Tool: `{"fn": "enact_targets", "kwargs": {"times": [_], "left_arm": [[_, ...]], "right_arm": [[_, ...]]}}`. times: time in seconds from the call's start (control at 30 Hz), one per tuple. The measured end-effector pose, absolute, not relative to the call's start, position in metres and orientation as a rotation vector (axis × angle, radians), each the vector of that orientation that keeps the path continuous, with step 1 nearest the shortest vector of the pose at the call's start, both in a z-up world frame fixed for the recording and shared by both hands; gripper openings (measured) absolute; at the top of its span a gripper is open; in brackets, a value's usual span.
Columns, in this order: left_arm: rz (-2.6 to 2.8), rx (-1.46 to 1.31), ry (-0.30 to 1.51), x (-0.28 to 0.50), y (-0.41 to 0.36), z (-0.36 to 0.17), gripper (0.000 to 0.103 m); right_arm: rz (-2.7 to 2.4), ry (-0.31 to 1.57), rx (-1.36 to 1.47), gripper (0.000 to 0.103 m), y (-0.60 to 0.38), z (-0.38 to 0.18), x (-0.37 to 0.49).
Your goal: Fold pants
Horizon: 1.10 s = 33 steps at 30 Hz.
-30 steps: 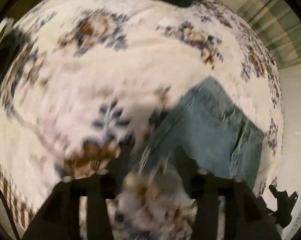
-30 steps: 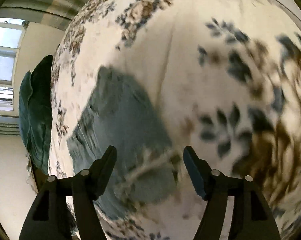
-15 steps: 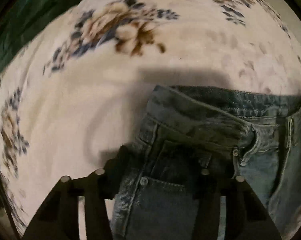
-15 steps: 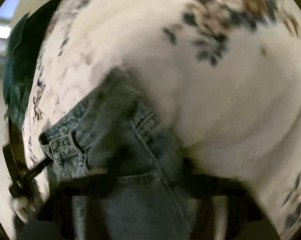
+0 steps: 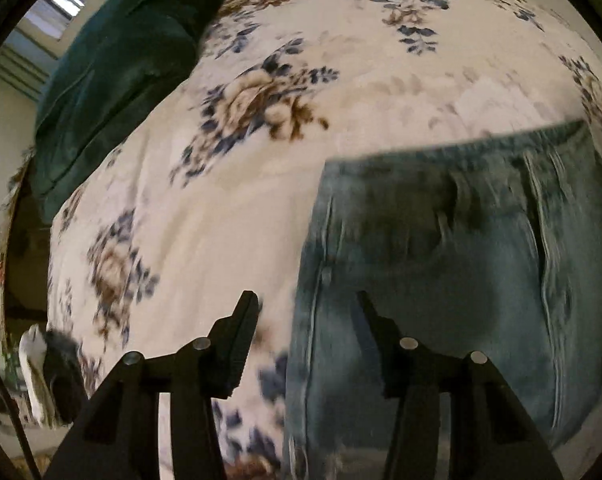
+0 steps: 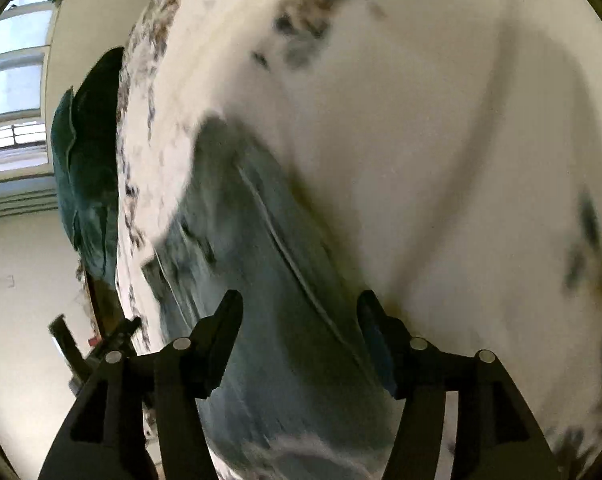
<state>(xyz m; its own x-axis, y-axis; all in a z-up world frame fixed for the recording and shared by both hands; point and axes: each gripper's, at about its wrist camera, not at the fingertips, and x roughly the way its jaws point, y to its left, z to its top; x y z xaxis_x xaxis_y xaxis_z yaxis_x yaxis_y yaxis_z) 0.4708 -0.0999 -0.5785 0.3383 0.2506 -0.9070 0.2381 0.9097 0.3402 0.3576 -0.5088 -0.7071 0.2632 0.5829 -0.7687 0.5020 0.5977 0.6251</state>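
Note:
Light blue jeans (image 5: 453, 248) lie flat on a floral bedspread (image 5: 261, 80), folded over. In the left wrist view they fill the right half. My left gripper (image 5: 307, 312) is open and empty above the jeans' left edge. In the right wrist view the jeans (image 6: 269, 280) run from the middle down to the bottom. My right gripper (image 6: 299, 312) is open and empty over their right edge. Both views are blurred by motion.
A dark green pillow (image 5: 113, 68) lies at the head of the bed, also in the right wrist view (image 6: 85, 168). Windows and a pale wall (image 6: 17, 280) lie beyond the bed's edge. A black stand (image 6: 85, 344) is beside the bed.
Both grippers were low on the jeans' waistband half a second ago; now both are open, lifted clear, and pulled back. The jeans lie folded.

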Motion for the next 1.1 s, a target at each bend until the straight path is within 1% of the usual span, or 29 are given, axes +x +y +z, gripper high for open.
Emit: {"fn": "enact_targets", "kwargs": {"times": [0.03, 0.1, 0.13, 0.17, 0.2, 0.23, 0.3, 0.33, 0.37, 0.4, 0.43, 0.47, 0.53, 0.63, 0.77, 0.87, 0.93, 1.0, 1.03, 1.1], "left_arm": [[0.036, 0.492, 1.220, 0.452, -0.105, -0.577, 0.046], [0.062, 0.527, 1.203, 0.423, -0.120, -0.575, 0.046], [0.061, 0.561, 1.171, 0.405, -0.132, -0.571, 0.046], [0.049, 0.616, 1.123, 0.386, -0.149, -0.568, 0.046], [0.039, 0.672, 1.075, 0.370, -0.164, -0.564, 0.046], [0.015, 0.749, 1.000, 0.346, -0.189, -0.562, 0.046], [-0.060, 0.889, 0.869, 0.302, -0.235, -0.563, 0.046], [-0.121, 0.946, 0.822, 0.280, -0.261, -0.567, 0.046], [-0.181, 0.976, 0.797, 0.264, -0.281, -0.571, 0.047], [-0.232, 0.996, 0.770, 0.249, -0.301, -0.575, 0.050], [-0.274, 1.015, 0.738, 0.235, -0.321, -0.579, 0.050], [-0.301, 1.034, 0.714, 0.226, -0.336, -0.585, 0.050], [-0.331, 1.079, 0.682, 0.217, -0.365, -0.602, 0.050], [-0.329, 1.145, 0.714, 0.224, -0.392, -0.633, 0.050], [-0.291, 1.185, 0.769, 0.245, -0.403, -0.660, 0.050], [-0.261, 1.135, 0.795, 0.259, -0.400, -0.660, 0.050], [-0.251, 1.096, 0.819, 0.262, -0.397, -0.659, 0.046], [-0.251, 1.052, 0.848, 0.268, -0.390, -0.658, 0.024], [-0.250, 1.038, 0.861, 0.268, -0.387, -0.657, 0.021], [-0.258, 1.001, 0.872, 0.271, -0.382, -0.655, 0.011]], "right_arm": [[0.088, 1.402, 1.012, 0.062, -0.504, -0.715, 0.344], [0.104, 1.375, 1.024, 0.061, -0.491, -0.723, 0.329], [0.113, 1.358, 1.042, 0.048, -0.489, -0.725, 0.322], [0.148, 1.358, 1.108, 0.024, -0.491, -0.728, 0.313], [0.178, 1.359, 1.158, 0.020, -0.490, -0.730, 0.307], [0.197, 1.366, 1.168, 0.020, -0.488, -0.726, 0.301], [0.209, 1.430, 1.111, 0.022, -0.486, -0.717, 0.296], [0.190, 1.465, 1.067, 0.029, -0.497, -0.709, 0.291], [0.176, 1.474, 1.045, 0.044, -0.505, -0.704, 0.288], [0.161, 1.478, 1.013, 0.052, -0.520, -0.695, 0.285], [0.156, 1.480, 0.996, 0.064, -0.530, -0.689, 0.283], [0.156, 1.481, 0.977, 0.066, -0.542, -0.682, 0.284], [0.167, 1.492, 0.956, 0.066, -0.566, -0.672, 0.289], [0.190, 1.508, 0.942, 0.066, -0.590, -0.666, 0.304], [0.278, 1.538, 0.949, 0.066, -0.588, -0.676, 0.342], [0.323, 1.561, 0.929, 0.066, -0.562, -0.690, 0.385], [0.339, 1.589, 0.904, 0.066, -0.552, -0.701, 0.407], [0.347, 1.603, 0.881, 0.066, -0.540, -0.710, 0.426], [0.360, 1.606, 0.876, 0.066, -0.533, -0.714, 0.437], [0.372, 1.614, 0.861, 0.067, -0.523, -0.720, 0.452]]}}
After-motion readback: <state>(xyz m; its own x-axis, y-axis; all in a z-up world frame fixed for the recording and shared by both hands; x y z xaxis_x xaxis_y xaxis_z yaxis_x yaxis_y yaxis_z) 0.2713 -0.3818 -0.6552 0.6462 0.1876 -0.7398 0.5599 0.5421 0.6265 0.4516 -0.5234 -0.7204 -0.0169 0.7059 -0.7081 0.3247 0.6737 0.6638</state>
